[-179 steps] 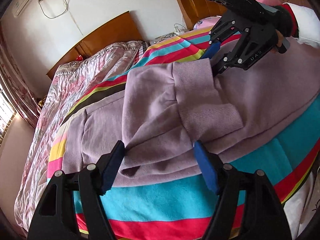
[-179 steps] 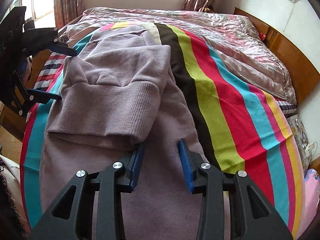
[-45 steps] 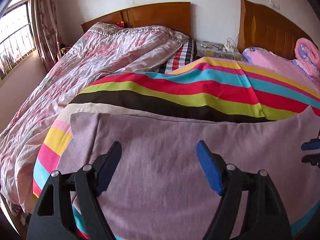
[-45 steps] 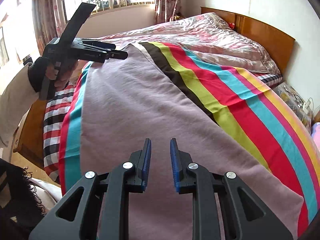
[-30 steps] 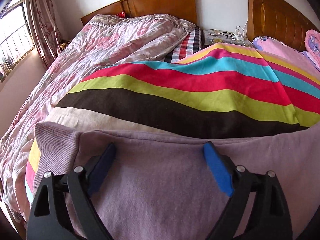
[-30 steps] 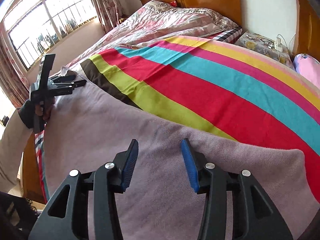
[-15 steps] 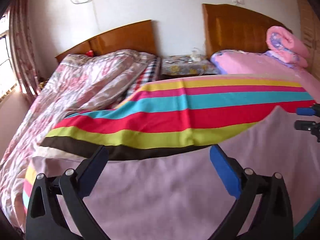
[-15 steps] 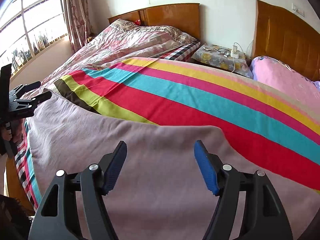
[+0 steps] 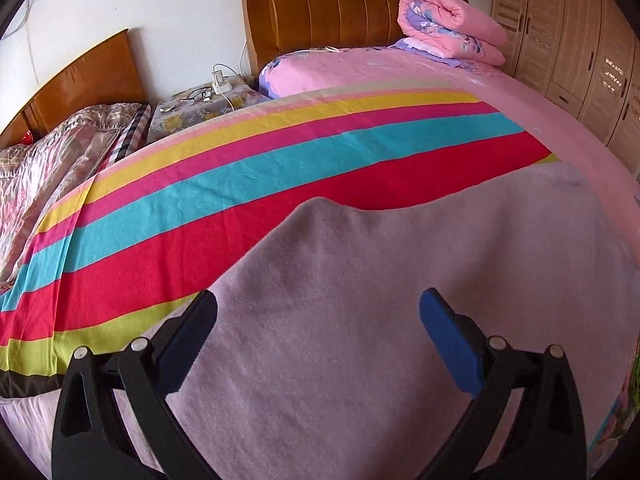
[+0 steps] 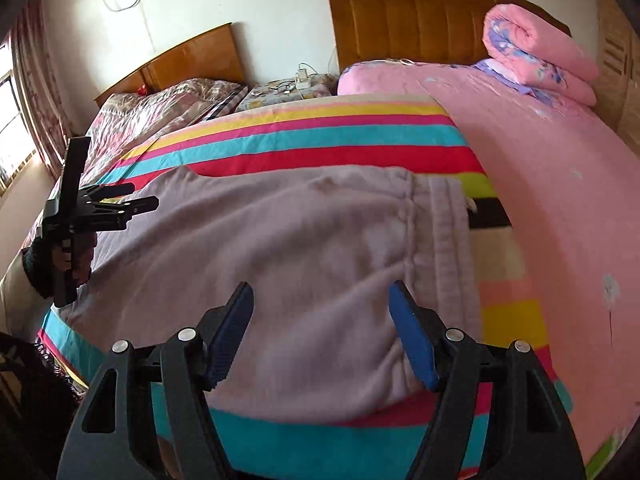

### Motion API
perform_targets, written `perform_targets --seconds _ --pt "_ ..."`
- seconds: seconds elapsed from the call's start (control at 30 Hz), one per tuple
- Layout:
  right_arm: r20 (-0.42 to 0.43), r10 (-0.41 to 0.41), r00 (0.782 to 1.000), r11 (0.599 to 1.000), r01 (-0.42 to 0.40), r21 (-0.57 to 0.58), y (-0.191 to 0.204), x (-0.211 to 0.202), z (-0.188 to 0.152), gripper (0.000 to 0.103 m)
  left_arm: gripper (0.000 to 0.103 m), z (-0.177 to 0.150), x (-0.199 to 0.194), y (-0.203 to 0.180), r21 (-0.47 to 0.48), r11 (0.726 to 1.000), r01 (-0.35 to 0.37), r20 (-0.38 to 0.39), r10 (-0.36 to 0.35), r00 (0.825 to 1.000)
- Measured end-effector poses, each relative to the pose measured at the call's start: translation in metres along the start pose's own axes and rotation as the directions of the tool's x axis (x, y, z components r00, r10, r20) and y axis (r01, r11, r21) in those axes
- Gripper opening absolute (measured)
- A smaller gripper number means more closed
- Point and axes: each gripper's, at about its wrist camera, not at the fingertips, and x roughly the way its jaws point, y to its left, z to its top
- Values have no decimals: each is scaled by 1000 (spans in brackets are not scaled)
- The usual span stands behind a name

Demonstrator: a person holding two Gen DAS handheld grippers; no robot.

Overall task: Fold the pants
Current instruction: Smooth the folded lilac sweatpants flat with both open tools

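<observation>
The lilac pants (image 10: 304,248) lie flat across the striped blanket (image 10: 320,136), filling the middle and lower part of both views, waistband (image 10: 448,240) toward the right. They look smoothed but not folded down, so that work seems still ahead. The left gripper (image 9: 318,322) is spread wide, the right gripper (image 10: 322,328) partly, both empty above the cloth.

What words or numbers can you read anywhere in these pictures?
None can be read.
The wooden headboard has a small carved mark at the top, too blurred to read.
The striped blanket, the purple pants and the rolled pink quilt carry no writing.
</observation>
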Motion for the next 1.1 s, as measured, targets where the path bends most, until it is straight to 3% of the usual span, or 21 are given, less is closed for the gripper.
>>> perform_targets --seconds 0.17,0.3,0.4,0.5,0.53,0.6,0.7,0.93,1.0,1.03,1.1 --pt "45 -37 998 999 39 -25 -3 -7 -19 68 102 6 22 -10 27 999 -44 -27 45 999" --pt "59 -4 998 982 15 -188 30 15 1 68 102 4 22 -5 13 999 -36 -26 36 999" --pt "8 -9 1000 957 11 -288 54 46 19 68 102 5 24 1 -9 1000 -30 -30 29 999" --pt "-86 -93 992 933 57 -356 55 76 19 68 102 8 27 3 -24 999 -36 -33 35 999" --pt "-110 -106 988 930 59 -364 50 81 14 70 102 9 28 5 -30 999 -38 -34 37 999" --pt "-144 -23 989 954 -21 -301 33 76 8 69 102 13 31 10 -43 998 -54 -34 52 998" --pt "-145 11 989 950 -55 -306 25 66 -5 68 102 20 38 15 -55 997 -60 -39 58 998" --pt "-94 51 994 956 -76 -285 25 55 -9 69 102 28 45 23 -86 995 -43 -52 39 998" --pt "-52 67 996 956 -79 -283 25 40 -1 69 101 31 38 18 -80 988 -129 -35 126 991" --pt "-19 67 998 959 -70 -274 21 32 6 70 95 34 31 15 -82 986 -147 -11 147 989" --pt "16 55 998 969 -50 -243 9 25 20 73 94 43 18 4 -108 991 -73 40 78 996"
